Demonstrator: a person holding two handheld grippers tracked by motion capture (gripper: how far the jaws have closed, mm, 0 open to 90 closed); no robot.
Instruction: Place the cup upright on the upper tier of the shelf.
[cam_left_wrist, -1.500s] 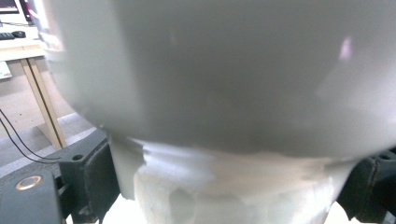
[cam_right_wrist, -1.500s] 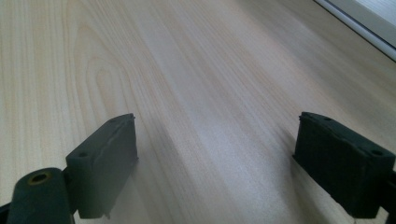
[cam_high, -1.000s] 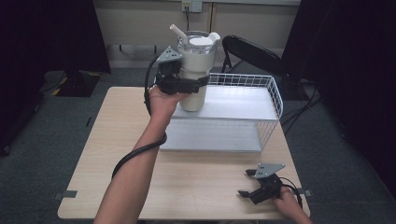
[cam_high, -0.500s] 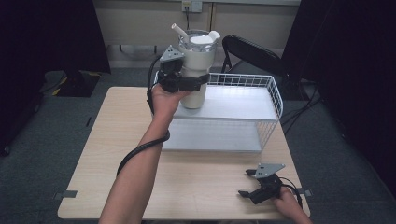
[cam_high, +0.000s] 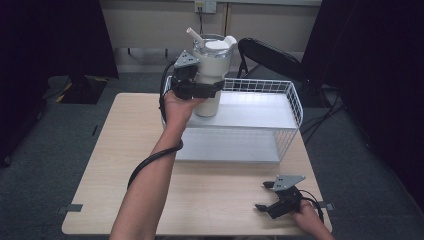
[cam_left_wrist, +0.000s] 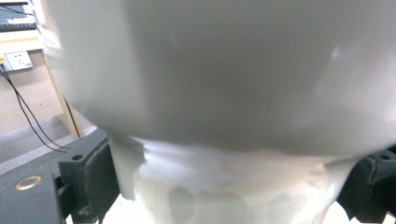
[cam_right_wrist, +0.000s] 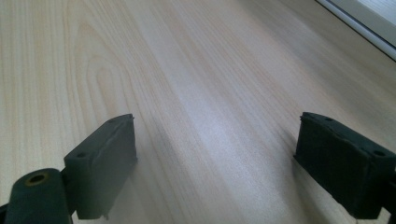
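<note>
— So, where is the tumbler (cam_high: 211, 75)?

— Up over the left end of the white wire rack's (cam_high: 260, 107) top shelf, upright, with the left tongs (cam_high: 202, 90) clamped around its body. One cream tumbler, one clear lid, one straw (cam_high: 194, 36) leaning left. In the left gripper view its pale wall (cam_left_wrist: 224, 84) sits between the two black jaws.

— Any brand or writing on it?

— None I can read; the close view is blurred.

— And the other tongs?

— The right tongs (cam_high: 267, 197) rest low at the desk's (cam_high: 115, 150) near right corner, jaws spread wide with nothing between them but bare wood grain (cam_right_wrist: 205, 107).

— The room?

— One light wooden desk on grey carpet, one black chair (cam_high: 270, 55) behind the rack, dark curtains either side, a wall socket (cam_high: 205, 6) at the back.
</note>
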